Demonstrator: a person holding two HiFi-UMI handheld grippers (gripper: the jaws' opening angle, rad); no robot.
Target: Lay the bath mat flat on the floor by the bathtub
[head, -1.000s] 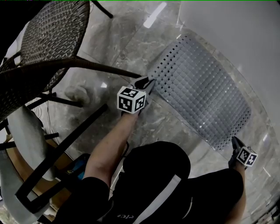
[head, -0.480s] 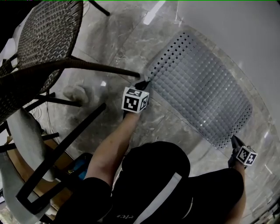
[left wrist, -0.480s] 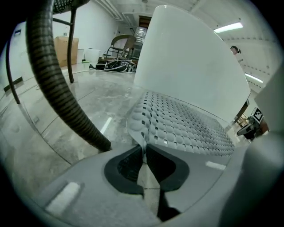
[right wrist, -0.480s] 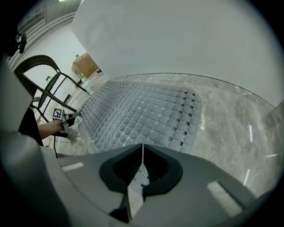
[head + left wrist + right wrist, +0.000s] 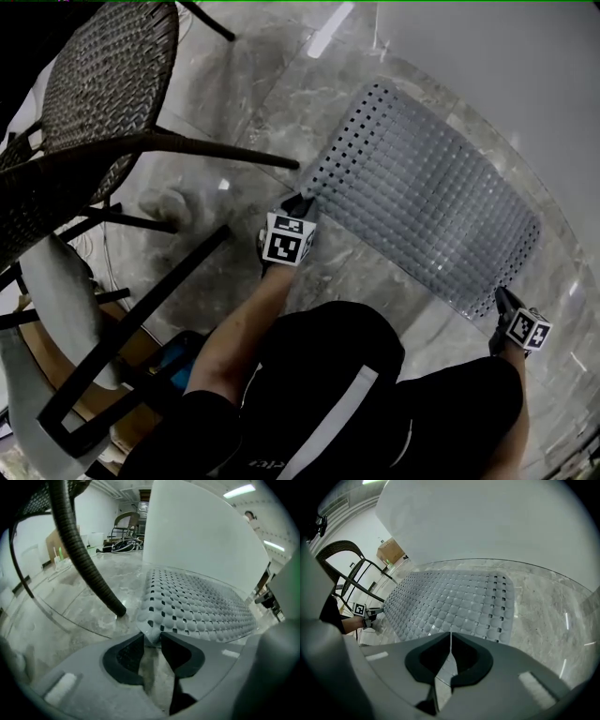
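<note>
Left: my left hand-held gripper (image 5: 303, 201) has just been opening, its jaws released, a corner of the bath mat (image 5: 422, 202) between them | Right: my right hand-held gripper (image 5: 500, 296) is clenched on the mat's other near corner | Mat: grey, perforated, spread on the marble floor (image 5: 253, 103) beside the white bathtub (image 5: 506, 56)

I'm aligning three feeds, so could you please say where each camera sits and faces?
Head view: on the head, down at bath mat; left gripper, right gripper show.
Left gripper view: on that gripper, toward bathtub; jaws just opening around the mat's corner.
Right gripper view: likewise mounted, across the mat; jaws shut on it.
All show the mat.
</note>
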